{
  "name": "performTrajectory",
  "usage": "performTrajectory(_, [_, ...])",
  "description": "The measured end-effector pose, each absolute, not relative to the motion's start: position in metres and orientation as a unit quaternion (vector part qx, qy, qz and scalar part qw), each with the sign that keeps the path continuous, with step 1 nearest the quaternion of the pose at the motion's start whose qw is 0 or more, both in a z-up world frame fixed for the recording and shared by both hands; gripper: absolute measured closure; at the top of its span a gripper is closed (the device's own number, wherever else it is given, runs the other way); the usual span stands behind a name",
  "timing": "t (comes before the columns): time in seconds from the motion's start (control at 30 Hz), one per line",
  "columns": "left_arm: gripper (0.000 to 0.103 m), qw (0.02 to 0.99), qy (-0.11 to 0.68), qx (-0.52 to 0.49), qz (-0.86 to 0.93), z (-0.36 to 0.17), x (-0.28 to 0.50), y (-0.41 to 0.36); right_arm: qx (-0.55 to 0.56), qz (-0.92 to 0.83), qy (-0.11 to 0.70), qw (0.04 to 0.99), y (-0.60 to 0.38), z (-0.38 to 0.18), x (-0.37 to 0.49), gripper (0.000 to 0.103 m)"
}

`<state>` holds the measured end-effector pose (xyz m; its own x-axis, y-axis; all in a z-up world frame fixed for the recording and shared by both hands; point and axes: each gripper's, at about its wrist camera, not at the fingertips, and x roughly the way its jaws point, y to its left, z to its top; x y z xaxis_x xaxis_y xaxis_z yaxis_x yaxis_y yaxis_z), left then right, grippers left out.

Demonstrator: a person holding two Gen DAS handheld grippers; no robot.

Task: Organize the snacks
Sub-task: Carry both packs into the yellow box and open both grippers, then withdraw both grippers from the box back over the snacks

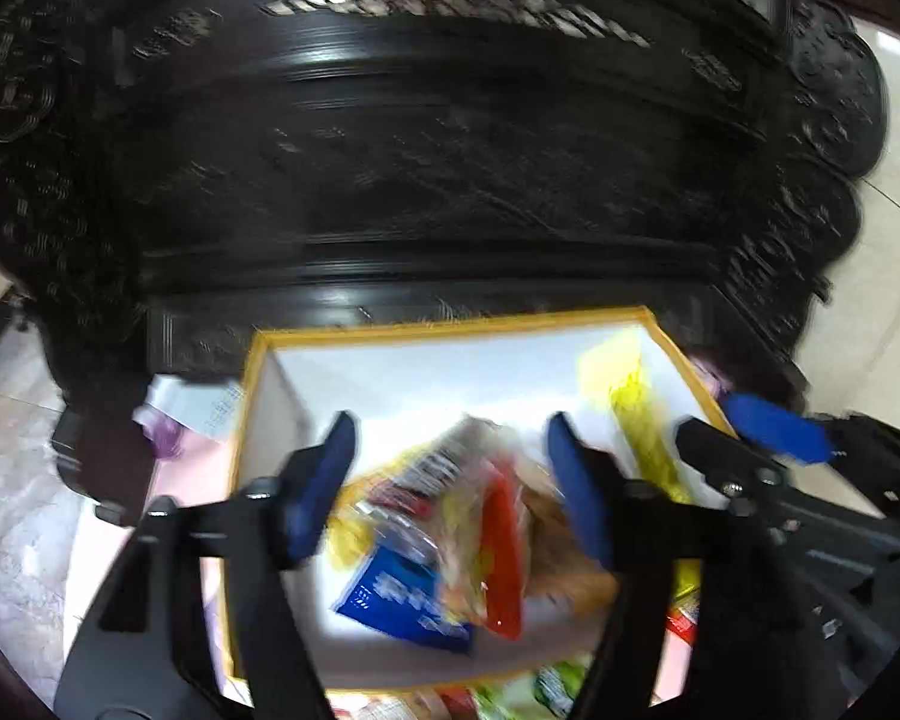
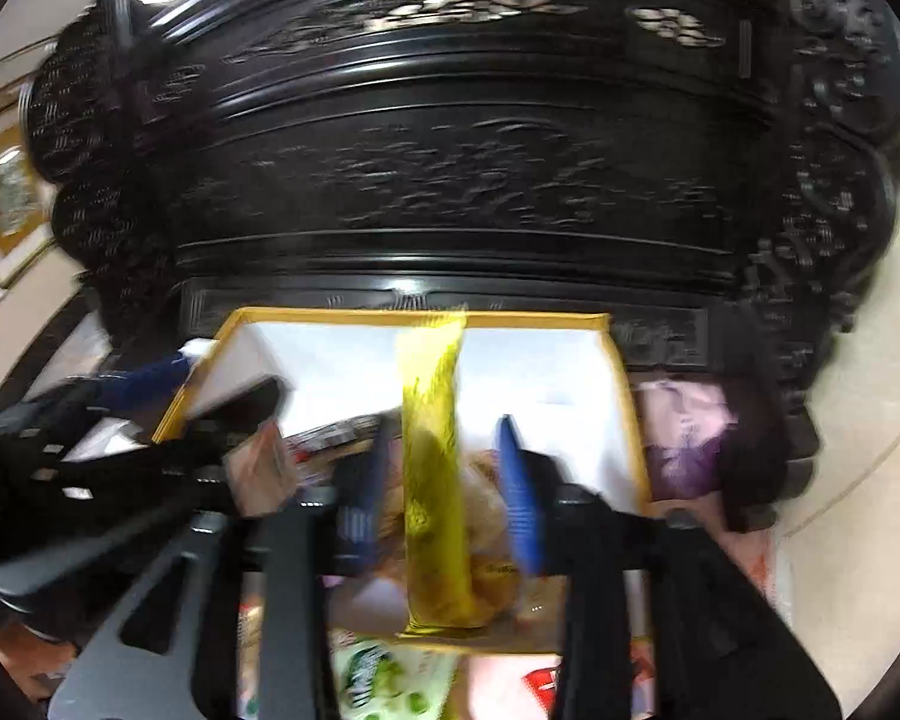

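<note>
Snack packets (image 1: 444,534) lie in the white box (image 1: 450,360) below both open, empty hand-held grippers: left (image 1: 450,480), right (image 2: 444,480).

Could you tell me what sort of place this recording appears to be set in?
Probably a home living or sitting room. Heavy dark carved wooden furniture stands on pale polished floor tiles, framed pictures hang on a wall, and a yellow-trimmed storage box holds snack packets.

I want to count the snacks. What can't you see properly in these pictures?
- Snack packets in the box, left view: motion blur, names unreadable.
- Green packet, right view: cut off at the bottom edge.
- Box floor, right view: hidden behind the yellow packet and the right gripper.
</note>
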<state>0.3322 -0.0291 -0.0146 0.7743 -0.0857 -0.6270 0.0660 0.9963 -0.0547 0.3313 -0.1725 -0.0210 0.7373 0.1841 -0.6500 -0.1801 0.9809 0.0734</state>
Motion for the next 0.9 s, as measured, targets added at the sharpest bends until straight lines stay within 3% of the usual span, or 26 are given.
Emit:
performTrajectory(0.03, [0.015, 0.942, 0.332, -0.024, -0.039, -0.015, 0.335, -0.025, 0.007, 0.087, 0.347, 0.934, -0.177, -0.021, 0.334, 0.044])
performTrajectory(0.07, [0.013, 0.941, 0.333, -0.038, -0.042, -0.017, 0.337, -0.019, 0.009, 0.086, 0.348, 0.933, -0.18, -0.022, 0.336, 0.044])
performTrajectory(0.37, [0.009, 0.943, 0.322, -0.043, -0.066, -0.01, 0.302, 0.004, -0.017, 0.085, 0.352, 0.932, -0.188, -0.027, 0.321, 0.043])
performTrajectory(0.63, [0.005, 0.946, 0.318, -0.019, -0.056, -0.031, 0.217, 0.029, -0.065, 0.092, 0.339, 0.934, -0.2, -0.024, 0.243, 0.022])
performTrajectory(0.7, [0.005, 0.945, 0.322, 0.0, -0.051, -0.045, 0.2, 0.029, -0.068, 0.095, 0.339, 0.934, -0.203, -0.028, 0.223, 0.011])
performTrajectory(0.9, [0.005, 0.938, 0.34, 0.03, -0.064, -0.096, 0.16, 0.028, -0.067, 0.129, 0.361, 0.921, -0.199, -0.074, 0.167, 0.008])
